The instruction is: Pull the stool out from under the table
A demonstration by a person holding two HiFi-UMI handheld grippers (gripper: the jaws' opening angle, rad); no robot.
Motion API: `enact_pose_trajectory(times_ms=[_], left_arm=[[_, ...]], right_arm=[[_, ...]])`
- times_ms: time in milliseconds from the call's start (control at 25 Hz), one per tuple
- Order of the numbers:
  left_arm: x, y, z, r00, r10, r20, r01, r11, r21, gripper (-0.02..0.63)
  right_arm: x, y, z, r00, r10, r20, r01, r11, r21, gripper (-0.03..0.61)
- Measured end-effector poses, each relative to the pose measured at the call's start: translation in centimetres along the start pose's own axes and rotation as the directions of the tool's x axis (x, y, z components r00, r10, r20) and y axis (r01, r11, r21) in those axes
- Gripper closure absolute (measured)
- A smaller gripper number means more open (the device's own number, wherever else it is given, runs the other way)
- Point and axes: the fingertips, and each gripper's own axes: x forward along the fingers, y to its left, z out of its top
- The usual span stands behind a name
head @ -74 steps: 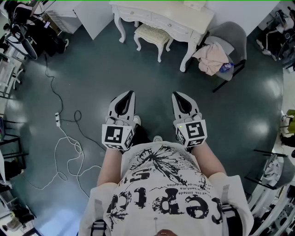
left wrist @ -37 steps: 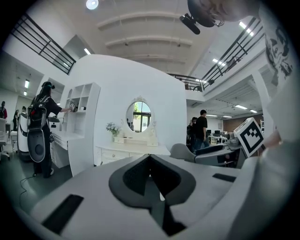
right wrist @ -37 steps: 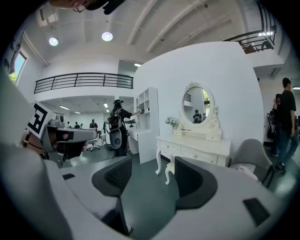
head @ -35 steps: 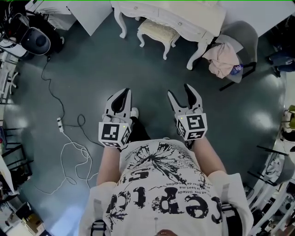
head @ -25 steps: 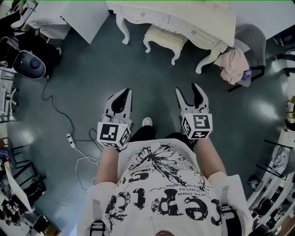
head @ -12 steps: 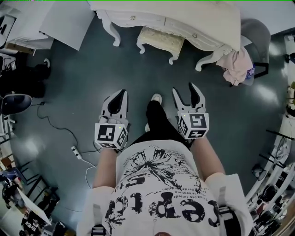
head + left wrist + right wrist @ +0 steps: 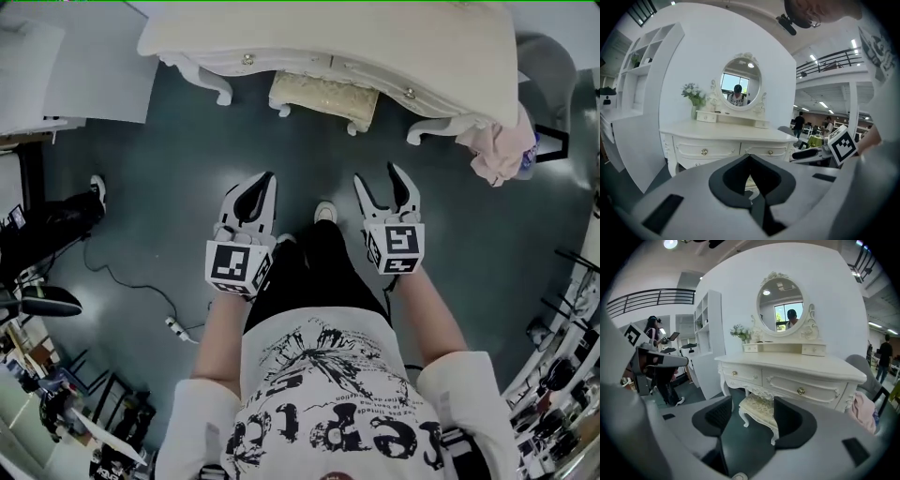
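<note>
A cream stool with curved white legs stands partly tucked under the white dressing table; in the right gripper view the stool shows between my jaws, some way off. My right gripper is open with nothing in it, held over the floor short of the stool. My left gripper is shut with nothing in it, level with the right one. In the left gripper view the table fills the middle and the left gripper hides most of the stool.
A grey chair with pink cloth draped on it stands right of the table. A white cabinet is at far left. A cable lies on the dark floor at left. A person's leg and shoe show at the left edge.
I have walked toward the table: table and stool now sit closer and more centred ahead. The right gripper opened after the earliest frame and stays open; the left stays shut.
</note>
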Motion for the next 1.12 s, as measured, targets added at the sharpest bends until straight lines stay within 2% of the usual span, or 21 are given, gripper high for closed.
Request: enact_pose_trajectory(times_ms=[120, 240, 320, 440, 560, 720, 840, 1000, 1120], left_arm=[[3.5, 1.6, -1.3, 0.999, -0.036, -0.009, 0.036, 0.999, 0.019, 0.597], [6.9, 2.9, -4.6, 0.997, -0.081, -0.017, 0.081, 0.997, 0.017, 0.597], [9.3, 3.6, -7.6, 0.993, -0.119, -0.026, 0.119, 0.993, 0.006, 0.597], [12.8, 4.4, -12.1, 0.984, -0.174, -0.04, 0.175, 0.984, 0.028, 0.597], [15.5, 5.4, -16.6, 0.974, -0.222, -0.052, 0.225, 0.973, 0.051, 0.597], [18.8, 7.4, -22.8, 0.972, -0.227, -0.064, 0.231, 0.972, 0.053, 0.597], [21.3, 8.7, -27.1, 0.976, -0.205, -0.074, 0.209, 0.976, 0.059, 0.597], [24.1, 9.7, -30.8, 0.978, -0.2, -0.066, 0.202, 0.979, 0.036, 0.597], [25.7, 9.9, -32.9, 0.977, -0.203, -0.07, 0.205, 0.979, 0.018, 0.597]], right_arm=[[3.7, -1.4, -1.9, 0.999, -0.043, -0.022, 0.044, 0.998, 0.034, 0.302], [7.3, -2.8, -5.0, 0.996, -0.086, -0.04, 0.087, 0.996, 0.033, 0.302], [9.9, -3.8, -7.8, 0.992, -0.117, -0.05, 0.118, 0.993, 0.007, 0.302], [14.2, -5.5, -12.7, 0.985, -0.163, -0.047, 0.162, 0.986, -0.028, 0.302], [18.2, -7.0, -18.5, 0.976, -0.206, -0.067, 0.205, 0.979, -0.016, 0.302], [23.1, -8.8, -25.5, 0.965, -0.238, -0.108, 0.24, 0.971, 0.004, 0.302], [26.6, -10.8, -29.3, 0.956, -0.263, -0.128, 0.265, 0.964, -0.001, 0.301], [30.9, -13.1, -32.3, 0.949, -0.283, -0.14, 0.289, 0.957, 0.025, 0.293], [33.2, -13.9, -33.1, 0.948, -0.286, -0.137, 0.288, 0.958, -0.007, 0.287]])
